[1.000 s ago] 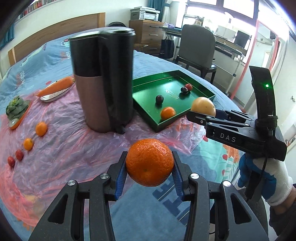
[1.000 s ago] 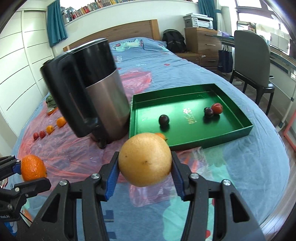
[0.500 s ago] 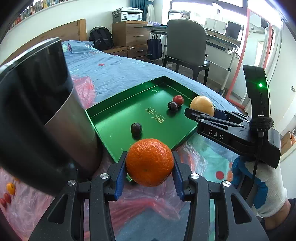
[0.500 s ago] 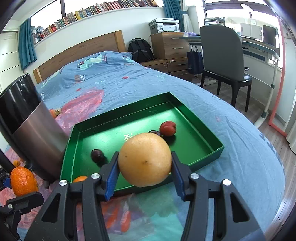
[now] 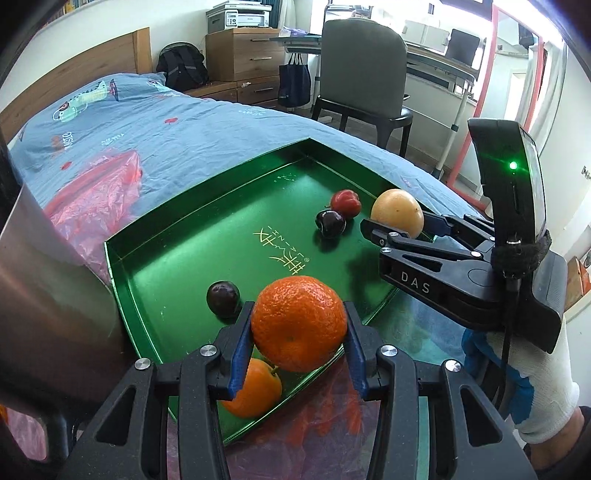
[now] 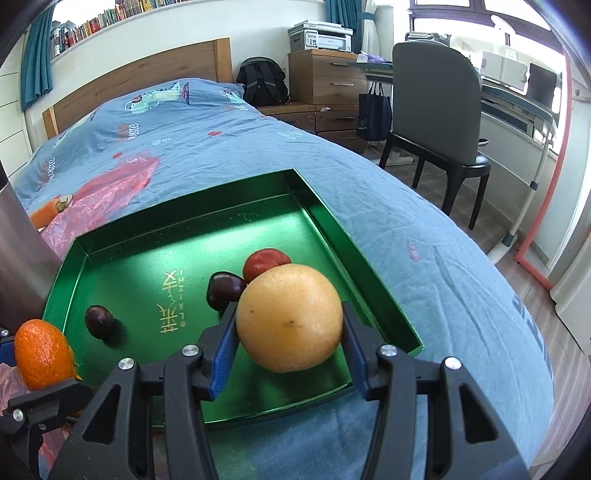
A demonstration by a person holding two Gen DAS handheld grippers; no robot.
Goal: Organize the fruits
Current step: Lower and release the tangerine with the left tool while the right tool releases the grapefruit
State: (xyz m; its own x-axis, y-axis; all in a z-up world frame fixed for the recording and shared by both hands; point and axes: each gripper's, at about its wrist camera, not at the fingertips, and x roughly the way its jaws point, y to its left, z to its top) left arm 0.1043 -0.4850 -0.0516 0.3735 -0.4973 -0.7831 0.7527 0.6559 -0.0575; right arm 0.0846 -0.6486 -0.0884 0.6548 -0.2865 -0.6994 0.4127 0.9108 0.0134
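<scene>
Green tray [image 5: 155, 243] waits below: left gripper [image 5: 299, 332] clamps the orange [image 5: 299, 323], right gripper [image 6: 288, 328] the yellow fruit [image 6: 288, 317] toward three o'clock; lowering and release probably follow.

Left gripper [image 5: 299, 328] clamps round orange mandarin [image 5: 298, 322] over shiny green metal tray [image 5: 155, 254] (second orange fruit [image 5: 255, 387] beneath); right gripper [image 5: 391, 225] holds round yellow citrus [image 5: 397, 212].

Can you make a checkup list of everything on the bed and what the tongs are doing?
Surface: blue bedsheet, pink plastic sheet.
Job's things: green tray holding two dark plums, a red fruit, a small orange.
Clutter: steel kettle.
Tongs: left tongs grip a tangerine; right tongs grip a yellow citrus.
Cables: black cable on right tongs.
Surroundings: chair, dresser, printer, backpack.
</scene>
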